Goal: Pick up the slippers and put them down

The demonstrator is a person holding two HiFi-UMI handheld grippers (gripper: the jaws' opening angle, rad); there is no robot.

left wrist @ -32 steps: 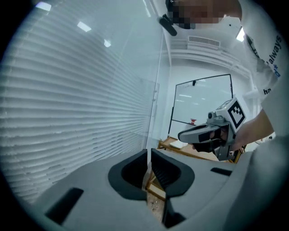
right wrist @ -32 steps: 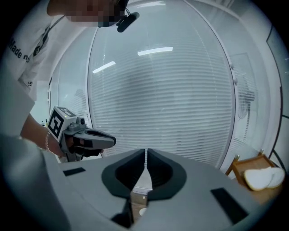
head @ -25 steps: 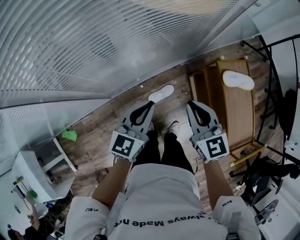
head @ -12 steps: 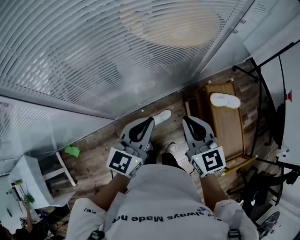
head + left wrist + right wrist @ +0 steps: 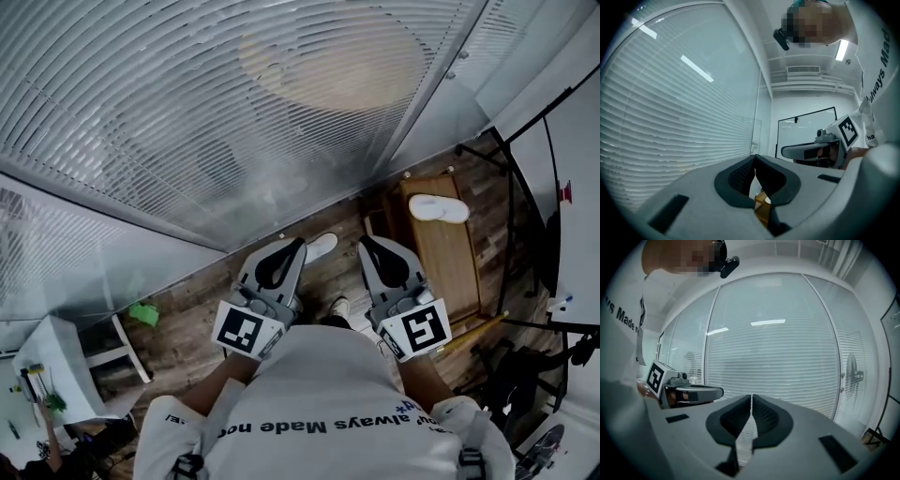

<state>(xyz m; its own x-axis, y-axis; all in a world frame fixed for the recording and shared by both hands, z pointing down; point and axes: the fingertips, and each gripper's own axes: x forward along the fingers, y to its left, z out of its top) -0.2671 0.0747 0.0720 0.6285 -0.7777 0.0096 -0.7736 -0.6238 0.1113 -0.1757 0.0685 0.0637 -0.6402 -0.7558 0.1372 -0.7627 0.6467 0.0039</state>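
A white slipper [image 5: 439,208] lies on top of a low wooden rack [image 5: 453,267] at the right of the head view. Both grippers are held side by side in front of the person's chest, high above the floor and well short of the slipper. My left gripper [image 5: 301,243] is shut with nothing in it, its pads [image 5: 746,171] meeting at the tips. My right gripper [image 5: 363,241] is also shut and empty, its pads [image 5: 761,413] touching. Below them a white shoe [image 5: 321,247] shows on the floor by the person's legs.
A glass wall with closed blinds [image 5: 234,103] fills the far side. A black metal stand [image 5: 525,234] rises right of the rack, with a wooden pole [image 5: 473,328] on the floor. A white stool [image 5: 61,361] and a green object [image 5: 143,314] sit at the lower left.
Both grippers have risen together, still shut and empty. The floor, the rack and the slipper look smaller and farther, and more of the blinds is in view.
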